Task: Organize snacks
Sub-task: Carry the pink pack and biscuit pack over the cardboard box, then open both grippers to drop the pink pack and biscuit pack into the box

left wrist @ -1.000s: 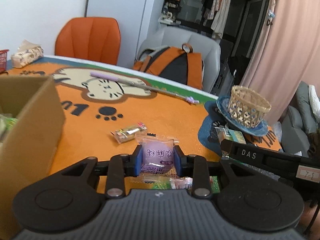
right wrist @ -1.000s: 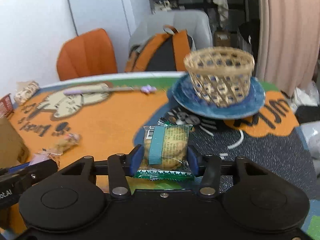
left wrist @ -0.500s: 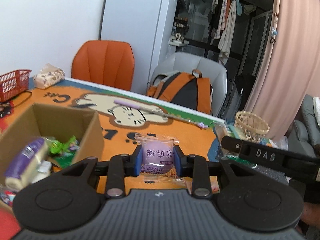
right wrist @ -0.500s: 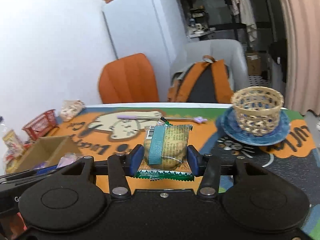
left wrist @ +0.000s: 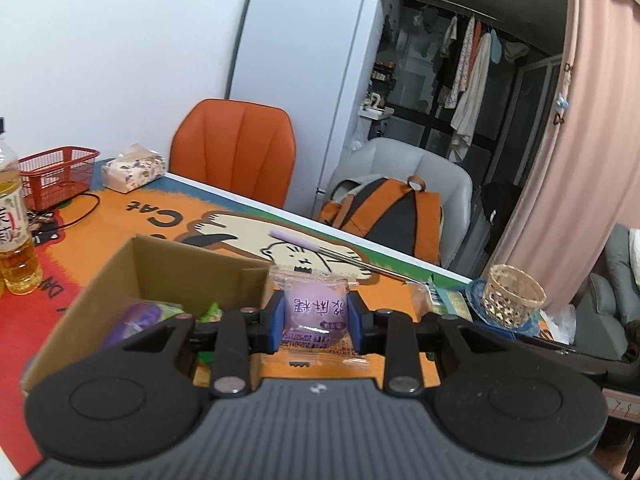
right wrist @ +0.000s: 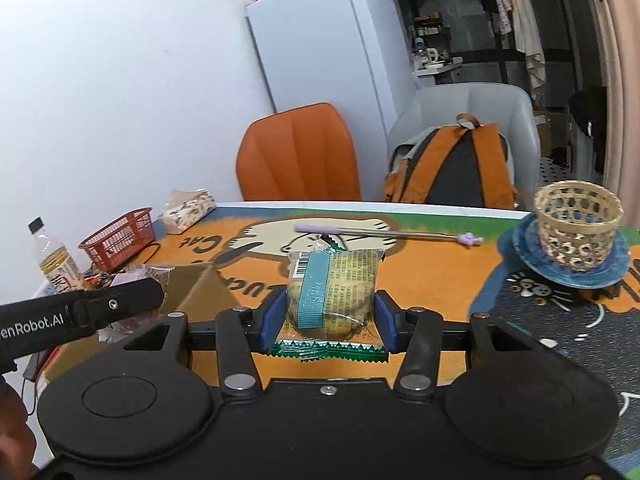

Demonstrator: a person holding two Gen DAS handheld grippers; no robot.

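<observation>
My left gripper (left wrist: 315, 318) is shut on a purple wrapped snack (left wrist: 315, 312) and holds it in the air just right of the open cardboard box (left wrist: 168, 264), near its right wall. The box holds several snacks, one purple (left wrist: 134, 318), some green. My right gripper (right wrist: 330, 318) is shut on a green-edged packet with a teal band (right wrist: 332, 294), held above the orange mat, right of the box (right wrist: 200, 292). The left gripper's finger (right wrist: 80, 312) crosses the right wrist view over the box.
A woven basket (right wrist: 576, 222) stands on a blue plate (right wrist: 520, 240) at the right. A purple-handled stick (right wrist: 384, 233) lies on the cat mat. A red basket (left wrist: 56, 174), tissue pack (left wrist: 134, 166) and drink bottle (left wrist: 12, 216) stand at the left. Chairs stand behind the table.
Both grippers have risen and moved left with their snacks. The box has come closer, and its inside shows beside the left gripper.
</observation>
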